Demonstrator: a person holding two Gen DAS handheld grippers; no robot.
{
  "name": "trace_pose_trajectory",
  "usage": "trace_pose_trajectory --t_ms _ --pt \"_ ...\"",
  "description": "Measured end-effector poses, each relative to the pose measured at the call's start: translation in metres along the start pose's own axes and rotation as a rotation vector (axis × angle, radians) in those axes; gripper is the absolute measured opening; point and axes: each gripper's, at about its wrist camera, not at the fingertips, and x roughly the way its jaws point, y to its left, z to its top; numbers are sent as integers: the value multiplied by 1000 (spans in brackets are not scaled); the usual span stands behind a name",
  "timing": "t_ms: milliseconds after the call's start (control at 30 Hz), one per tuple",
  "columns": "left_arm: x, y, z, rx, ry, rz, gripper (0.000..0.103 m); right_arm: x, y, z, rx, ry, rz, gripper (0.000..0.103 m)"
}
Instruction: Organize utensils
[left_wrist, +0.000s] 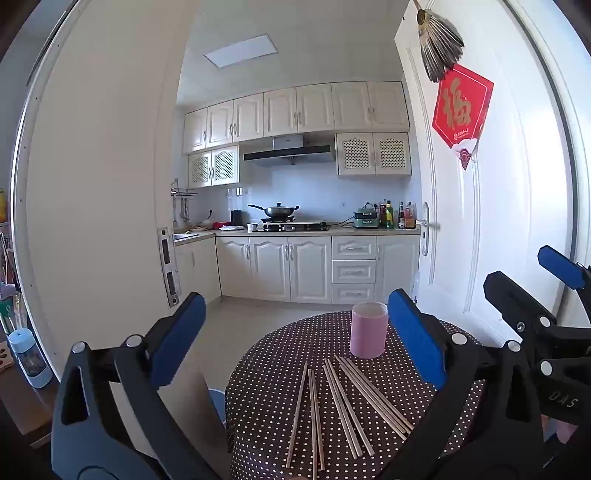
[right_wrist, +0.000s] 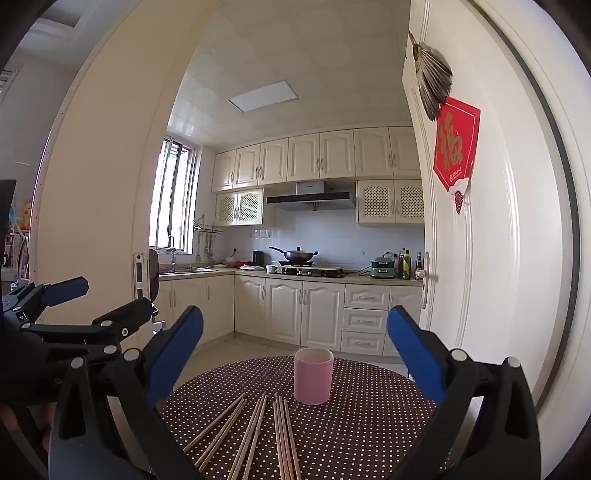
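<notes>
a: where are the chopsticks (left_wrist: 332, 398)?

b: loose on the dotted counter (right_wrist: 369, 424), fanned just before the pink cup (right_wrist: 313, 374), maybe eight. nothing's lifted yet, i'd say.

a: your grippers?

b: left gripper (left_wrist: 295, 339) and right gripper (right_wrist: 295, 350) both gape, jaws empty. pick one stick; neighbours crowd it, so you'll need care.

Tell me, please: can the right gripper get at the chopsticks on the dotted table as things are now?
Probably yes. The right gripper is open and holds nothing, and the chopsticks lie loose on the table just ahead and below it. The pink cup stands behind them, not in the way.
</notes>
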Motion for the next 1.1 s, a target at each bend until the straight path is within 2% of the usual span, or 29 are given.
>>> trace_pose_trajectory --t_ms 1100 --pt "-3 0 0 4 -13 5 97 -2 -1 -3 10 -6 -12 96"
